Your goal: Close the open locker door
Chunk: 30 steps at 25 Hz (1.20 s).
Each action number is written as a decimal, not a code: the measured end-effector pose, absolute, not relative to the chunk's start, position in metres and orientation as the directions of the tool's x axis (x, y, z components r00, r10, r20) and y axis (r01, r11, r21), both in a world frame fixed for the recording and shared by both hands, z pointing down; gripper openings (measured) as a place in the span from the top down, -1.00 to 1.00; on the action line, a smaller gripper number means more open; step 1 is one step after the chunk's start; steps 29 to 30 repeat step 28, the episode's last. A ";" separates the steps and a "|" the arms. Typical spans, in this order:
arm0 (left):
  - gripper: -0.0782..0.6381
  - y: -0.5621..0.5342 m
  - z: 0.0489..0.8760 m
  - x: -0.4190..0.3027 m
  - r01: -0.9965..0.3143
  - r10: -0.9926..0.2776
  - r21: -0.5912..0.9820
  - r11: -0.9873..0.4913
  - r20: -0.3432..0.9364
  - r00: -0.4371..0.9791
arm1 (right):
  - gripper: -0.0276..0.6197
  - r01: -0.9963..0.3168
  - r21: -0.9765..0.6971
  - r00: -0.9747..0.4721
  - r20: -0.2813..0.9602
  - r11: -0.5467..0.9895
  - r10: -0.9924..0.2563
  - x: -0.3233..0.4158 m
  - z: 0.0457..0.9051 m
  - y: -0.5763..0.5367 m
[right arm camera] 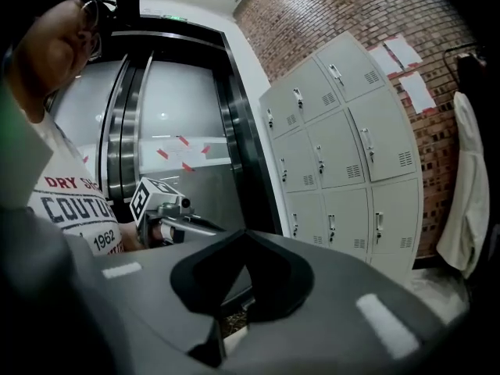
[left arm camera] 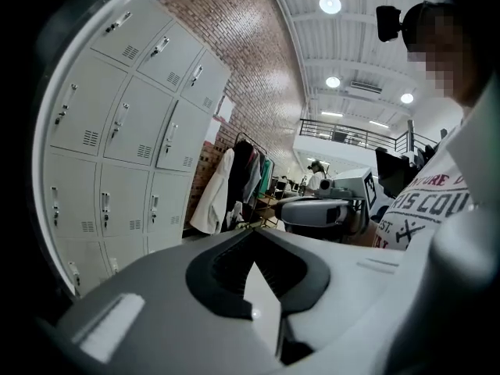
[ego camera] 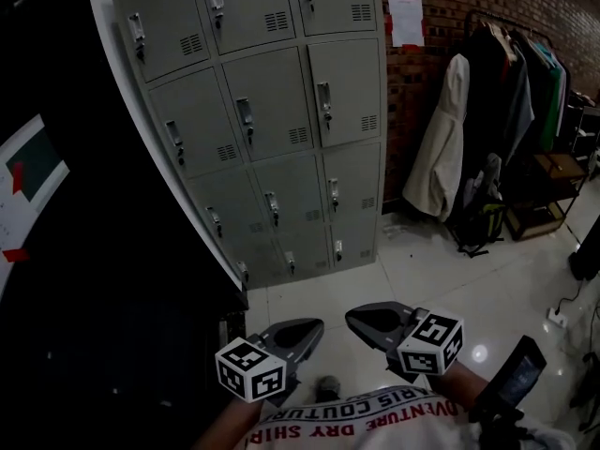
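1. Stood well back from the grey locker bank (ego camera: 272,111), with bare tiled floor (ego camera: 422,270) between; too far off for any reach.
2. Searched all three views for the open locker door and found none: every door looked flush. Could not tell whether the door lay out of frame or was already shut.
3. Carried the left gripper (ego camera: 305,331) low, near the printed T-shirt (ego camera: 375,420), probably as a rest posture; jaws pressed together at the tips, nothing between them.
4. Kept the right gripper (ego camera: 366,322) just beside it at the same height, likewise pinched closed and empty.
5. Judged the closed jaws better suited to nudging a door face than to grasping a latch.
6. Noted the coats on the clothes rack (ego camera: 497,111) to the right, well apart from both grippers.
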<state>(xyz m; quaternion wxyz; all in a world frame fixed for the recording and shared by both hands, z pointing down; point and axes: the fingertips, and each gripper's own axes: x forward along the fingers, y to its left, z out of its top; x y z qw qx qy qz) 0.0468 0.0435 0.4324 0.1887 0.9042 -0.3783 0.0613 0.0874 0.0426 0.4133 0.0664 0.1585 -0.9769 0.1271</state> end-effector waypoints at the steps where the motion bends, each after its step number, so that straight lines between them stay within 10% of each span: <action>1: 0.76 0.046 0.428 0.047 -0.707 -0.665 0.287 -0.646 0.244 0.706 | 0.94 -0.322 -0.221 -0.942 0.173 0.921 -0.288 0.086 0.412 0.046; 30: 0.77 0.057 0.416 0.053 -0.683 -0.650 0.259 -0.683 0.211 0.730 | 0.93 -0.307 -0.223 -0.944 0.191 0.925 -0.268 0.078 0.418 0.064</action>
